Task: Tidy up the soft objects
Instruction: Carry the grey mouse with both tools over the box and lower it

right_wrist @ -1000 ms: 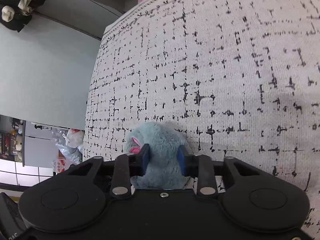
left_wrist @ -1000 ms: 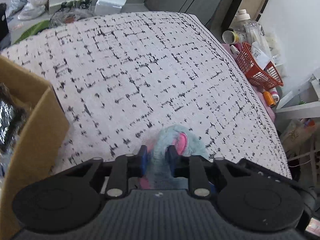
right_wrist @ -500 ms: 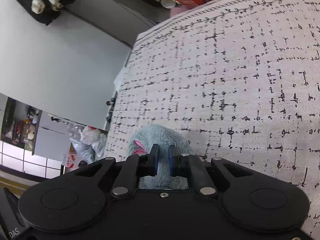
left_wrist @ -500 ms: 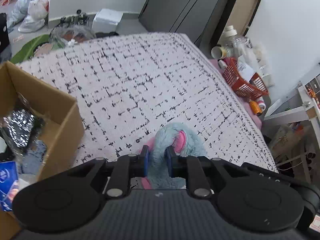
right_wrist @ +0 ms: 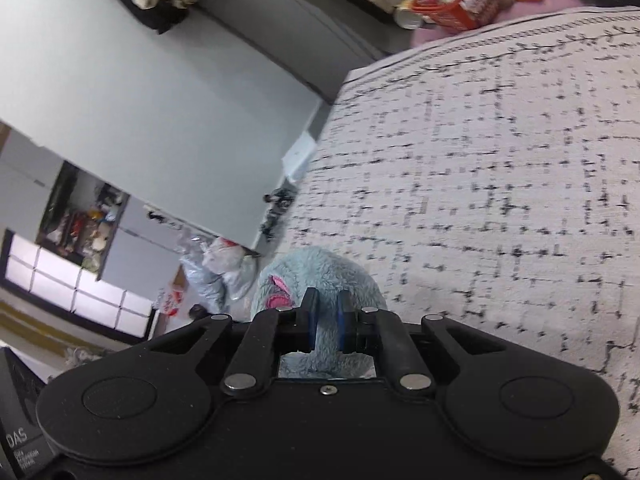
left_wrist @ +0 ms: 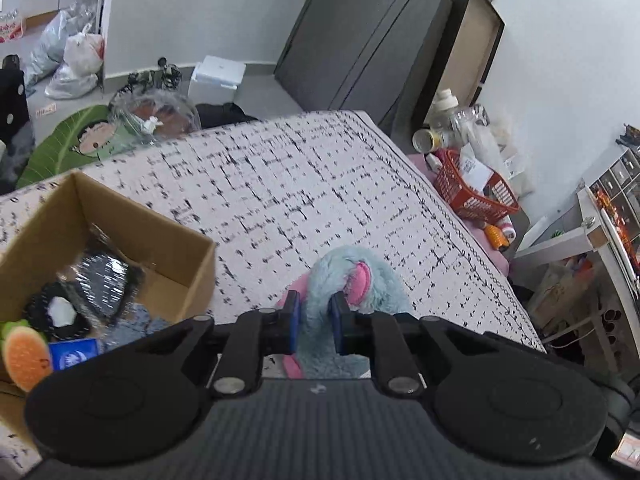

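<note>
The left gripper (left_wrist: 314, 322) pinches a fold of the blue plush toy (left_wrist: 352, 280) between its blue pads; the toy bulges ahead of the fingers and shows a pink ear or patch just right of the right finger. The right gripper (right_wrist: 325, 326) is also pinched on the blue plush toy (right_wrist: 320, 272), its pads drawn close together with fur squeezed between them, and a pink embroidered mark shows to the left of its left finger.

Only the left wrist view shows the cardboard box (left_wrist: 192, 256), ahead and to the left of the gripper on the patterned bedspread (left_wrist: 300, 184). Inside it lie a shiny black packet (left_wrist: 108, 276), a round orange soft item (left_wrist: 26, 354) at the near left corner and a blue packet (left_wrist: 74, 354) with a white logo too blurred to read. That view also has a green leaf-shaped cushion (left_wrist: 68, 144) with a cartoon face beyond the bed's far edge, and a red plastic basket (left_wrist: 472, 194) to the right.

The right wrist view shows the patterned bedspread (right_wrist: 500, 200) stretching ahead and right, the red plastic basket (right_wrist: 460, 0) far ahead past the bed edge, a grey wall panel to the left, and plastic bags (right_wrist: 216, 272) on the floor just left of the toy. Only here is writing legible: "DAS" on the gripper body at the lower left; the smaller lines beneath it cannot be read.
</note>
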`<state>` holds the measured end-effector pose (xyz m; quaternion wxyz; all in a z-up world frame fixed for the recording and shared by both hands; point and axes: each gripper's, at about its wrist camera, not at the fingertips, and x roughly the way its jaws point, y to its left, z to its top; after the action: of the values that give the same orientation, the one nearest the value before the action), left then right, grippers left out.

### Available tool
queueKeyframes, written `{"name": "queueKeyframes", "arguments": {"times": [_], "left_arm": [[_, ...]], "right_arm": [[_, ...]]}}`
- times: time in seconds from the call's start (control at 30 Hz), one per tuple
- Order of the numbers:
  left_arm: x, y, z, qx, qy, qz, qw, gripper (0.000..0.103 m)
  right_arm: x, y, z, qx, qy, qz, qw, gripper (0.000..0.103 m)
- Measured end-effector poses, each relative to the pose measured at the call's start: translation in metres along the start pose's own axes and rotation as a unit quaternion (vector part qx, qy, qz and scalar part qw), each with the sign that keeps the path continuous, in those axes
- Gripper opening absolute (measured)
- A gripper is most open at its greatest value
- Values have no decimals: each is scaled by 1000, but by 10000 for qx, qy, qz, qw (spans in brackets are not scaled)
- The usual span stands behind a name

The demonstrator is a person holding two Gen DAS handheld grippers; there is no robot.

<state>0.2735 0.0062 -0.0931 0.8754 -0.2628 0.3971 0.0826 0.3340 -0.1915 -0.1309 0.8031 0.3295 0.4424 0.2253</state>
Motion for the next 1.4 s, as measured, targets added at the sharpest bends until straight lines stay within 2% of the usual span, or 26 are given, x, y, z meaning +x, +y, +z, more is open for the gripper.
{"name": "queueKeyframes", "arguments": {"times": [0.27, 0.6, 0.83, 1.0, 1.4], "left_arm": [[-38, 19, 9, -18, -297, 49, 9995, 13], [-69, 51, 9, -135, -486, 103, 9987, 12], [-77, 74, 10, -250, -524, 192, 9981, 12], [-77, 94, 8, -369, -465, 81, 9982, 12], [-63, 133, 4, -586, -275, -128, 9978, 11]], "right_arm": [[-3, 28, -14, -329, 2, 422, 9986, 10], [-1, 58, -39, -740, 54, 622, 9953, 10], [9, 74, -60, -970, 156, 592, 9934, 10], [15, 78, -71, -1044, 213, 554, 9928, 9], [38, 88, -92, -1377, 441, 175, 9893, 10]]}}
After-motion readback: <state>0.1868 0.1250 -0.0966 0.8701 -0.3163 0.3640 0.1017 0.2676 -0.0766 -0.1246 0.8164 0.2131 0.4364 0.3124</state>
